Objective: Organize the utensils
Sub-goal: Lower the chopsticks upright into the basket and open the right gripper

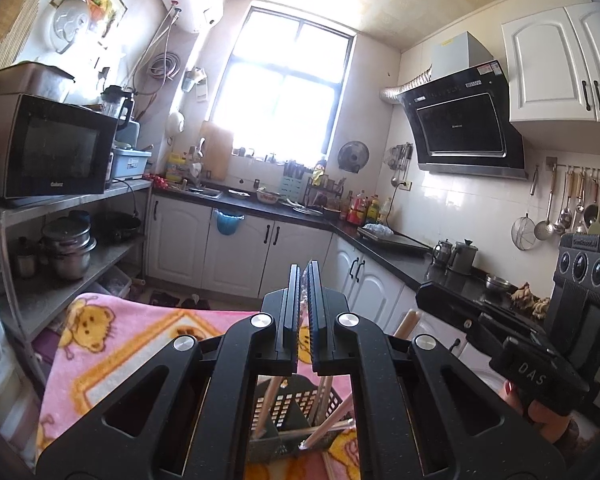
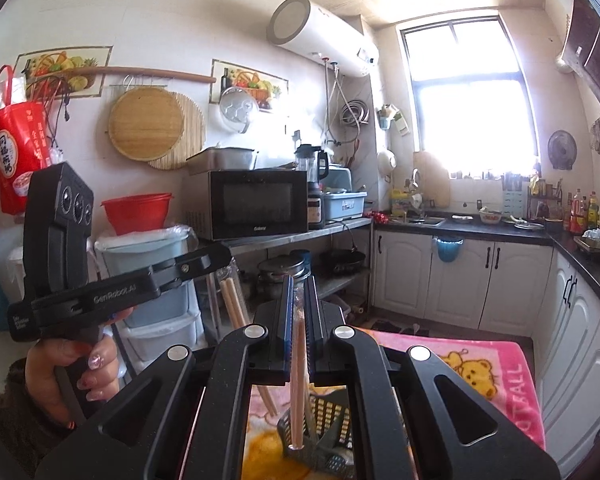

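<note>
Right jaws: closed tight on a pair of wooden chopsticks (image 2: 299,344) in a clear wrapper, the sticks running down between the pads.
Right gripper (image 2: 299,300): pointing almost level across the kitchen, chopstick tips dropping toward the basket below.
Left jaws: pinched together on a thin clear wrapper (image 1: 303,308) with something reddish inside; what it holds I cannot tell from this view.
Left gripper (image 1: 303,300): also near level. In the right wrist view it shows from the side, with a wrapped pair of sticks (image 2: 232,296) hanging under its nose.
Utensil basket (image 1: 296,404): dark, slotted, divided, sitting on the blanket right beneath both grippers, several wooden sticks leaning in its compartments.
Blanket (image 1: 112,344): pink, cartoon bears, spread over the work surface.
Hands: left hand (image 2: 72,376) wrapped round its handle, painted nails showing; the right gripper's body (image 1: 540,344) sits at the left view's right edge.
Beyond: microwave (image 2: 256,204) on a steel shelf, bright window (image 1: 280,92), black range hood (image 1: 460,120).
</note>
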{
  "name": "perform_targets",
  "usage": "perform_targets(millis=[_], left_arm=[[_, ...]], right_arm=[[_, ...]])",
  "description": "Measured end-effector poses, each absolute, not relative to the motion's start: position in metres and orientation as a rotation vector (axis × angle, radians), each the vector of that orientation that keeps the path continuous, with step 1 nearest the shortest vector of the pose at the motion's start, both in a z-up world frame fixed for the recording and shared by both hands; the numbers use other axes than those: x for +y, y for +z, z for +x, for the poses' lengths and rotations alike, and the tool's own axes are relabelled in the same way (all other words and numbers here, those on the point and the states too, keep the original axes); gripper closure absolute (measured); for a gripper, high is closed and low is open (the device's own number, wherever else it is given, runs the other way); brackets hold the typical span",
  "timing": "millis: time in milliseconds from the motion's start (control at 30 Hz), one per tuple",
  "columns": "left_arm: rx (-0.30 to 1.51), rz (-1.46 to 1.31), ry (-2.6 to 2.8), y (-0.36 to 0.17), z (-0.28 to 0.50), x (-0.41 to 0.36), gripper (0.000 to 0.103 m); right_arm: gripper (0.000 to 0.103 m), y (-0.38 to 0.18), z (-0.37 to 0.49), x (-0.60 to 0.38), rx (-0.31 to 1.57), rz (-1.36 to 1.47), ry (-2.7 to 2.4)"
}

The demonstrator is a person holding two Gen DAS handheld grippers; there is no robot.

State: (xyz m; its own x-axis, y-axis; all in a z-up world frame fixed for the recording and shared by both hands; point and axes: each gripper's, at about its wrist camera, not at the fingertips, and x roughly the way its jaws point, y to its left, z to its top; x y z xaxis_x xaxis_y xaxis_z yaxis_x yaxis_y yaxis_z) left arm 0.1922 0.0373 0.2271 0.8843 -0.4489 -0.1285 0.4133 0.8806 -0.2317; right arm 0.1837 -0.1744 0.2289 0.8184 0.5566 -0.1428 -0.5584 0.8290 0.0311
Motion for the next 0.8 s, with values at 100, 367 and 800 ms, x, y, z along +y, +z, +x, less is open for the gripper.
perform_targets(millis=[100,367,800], left_arm=[[0.18,-0.194,-0.447,0.231,0.199,0.035,0.101],[0.177,-0.179,-0.451,0.237,0.215,0.028,0.101],[0.259,-0.174,-0.425,0.207,0.253,0.022,0.101]], right_arm=[[0.098,0.235,0.19,-0.175,0.137,-0.013,0.583],[0.098,0.245,0.206,-0.18,0.114,-0.003,0.549],[0.098,0.229,0.24,-0.184,0.14,-0.001,0.509]])
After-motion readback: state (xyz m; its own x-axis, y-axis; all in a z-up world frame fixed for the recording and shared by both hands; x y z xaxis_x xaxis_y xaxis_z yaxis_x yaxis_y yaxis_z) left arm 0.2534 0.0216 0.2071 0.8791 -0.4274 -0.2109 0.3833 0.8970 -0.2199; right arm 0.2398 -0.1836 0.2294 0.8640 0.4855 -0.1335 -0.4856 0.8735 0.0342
